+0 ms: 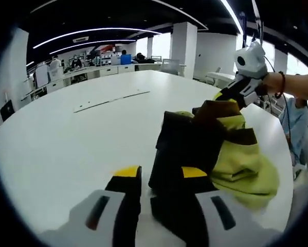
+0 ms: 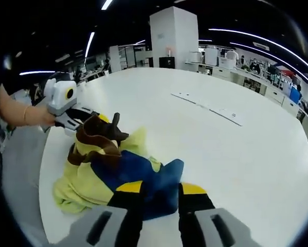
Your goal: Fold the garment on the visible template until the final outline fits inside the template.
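Observation:
The garment (image 1: pixel 236 159) is a bunched heap of yellow-green, brown and dark blue cloth near the table's edge. In the left gripper view its dark fold runs down between my left gripper's (image 1: pixel 161 175) yellow-tipped fingers, which are shut on it. My right gripper (image 1: pixel 227 96) comes in from the upper right and bites the brown part. In the right gripper view, blue cloth of the garment (image 2: pixel 138 170) fills the gap of my right gripper (image 2: pixel 161 189). My left gripper (image 2: pixel 94 117) holds the brown end at the left. The template (image 1: pixel 112 99) (image 2: pixel 210 108) is a thin pale outline farther across the table.
The big white round table (image 1: pixel 61 144) (image 2: pixel 246 164) has wide bare room around the template. A forearm with a red bracelet (image 1: pixel 282 85) and a person in blue (image 1: pixel 297 121) are at the table's right edge. Desks, pillars and people stand far behind.

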Tool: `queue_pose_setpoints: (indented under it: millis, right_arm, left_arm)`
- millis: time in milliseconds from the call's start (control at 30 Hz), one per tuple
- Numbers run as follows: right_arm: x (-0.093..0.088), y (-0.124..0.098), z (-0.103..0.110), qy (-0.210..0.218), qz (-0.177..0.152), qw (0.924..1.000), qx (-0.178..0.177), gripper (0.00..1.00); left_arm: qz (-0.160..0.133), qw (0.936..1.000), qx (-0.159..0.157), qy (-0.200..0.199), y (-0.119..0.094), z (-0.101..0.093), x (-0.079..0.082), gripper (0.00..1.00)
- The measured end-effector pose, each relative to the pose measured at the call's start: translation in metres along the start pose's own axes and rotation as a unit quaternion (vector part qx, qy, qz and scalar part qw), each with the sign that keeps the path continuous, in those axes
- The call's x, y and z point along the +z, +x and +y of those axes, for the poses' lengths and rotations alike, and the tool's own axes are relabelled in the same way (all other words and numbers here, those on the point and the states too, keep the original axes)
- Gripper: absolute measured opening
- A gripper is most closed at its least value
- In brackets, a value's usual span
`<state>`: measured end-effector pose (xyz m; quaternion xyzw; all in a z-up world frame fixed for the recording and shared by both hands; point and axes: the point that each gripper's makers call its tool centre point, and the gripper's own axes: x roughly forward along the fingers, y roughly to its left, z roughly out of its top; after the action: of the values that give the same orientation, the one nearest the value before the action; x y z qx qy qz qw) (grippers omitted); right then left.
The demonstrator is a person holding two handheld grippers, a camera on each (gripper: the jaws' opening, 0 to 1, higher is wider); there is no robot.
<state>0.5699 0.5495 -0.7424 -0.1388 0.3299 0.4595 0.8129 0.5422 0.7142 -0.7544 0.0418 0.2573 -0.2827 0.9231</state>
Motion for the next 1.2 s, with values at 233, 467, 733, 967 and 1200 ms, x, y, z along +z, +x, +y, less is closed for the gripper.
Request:
queue_pose_setpoints:
  millis: [233,467,733,967,1200]
  right_arm:
    - [-0.002,-0.002,0.004,-0.011,0.007,0.9999,-0.002,0.00]
    - [0.005,-0.013,0.005,-0.015,-0.004,0.9998,-0.012,0.00]
    - [0.017,-0.033,-0.001,-0.009,-0.026,0.9988,-0.041,0.00]
    - [0.020,-0.049,-0.011,0.001,-0.036,0.9972,-0.065,0.00]
    - [0.020,-0.061,-0.019,0.013,-0.043,0.9958,-0.080,0.00]
  left_arm:
    - [0.015,0.9998,0.000,0.011,0.003,-0.002,-0.006,0.01]
    - [0.029,0.9993,0.010,0.019,-0.004,0.004,-0.009,0.00]
    - [0.035,0.9971,0.026,0.062,-0.028,0.010,0.002,0.00]
    - [0.030,0.9946,0.060,0.079,-0.056,0.027,0.014,0.00]
    - [0.023,0.9927,0.092,0.073,-0.079,0.045,0.020,0.00]
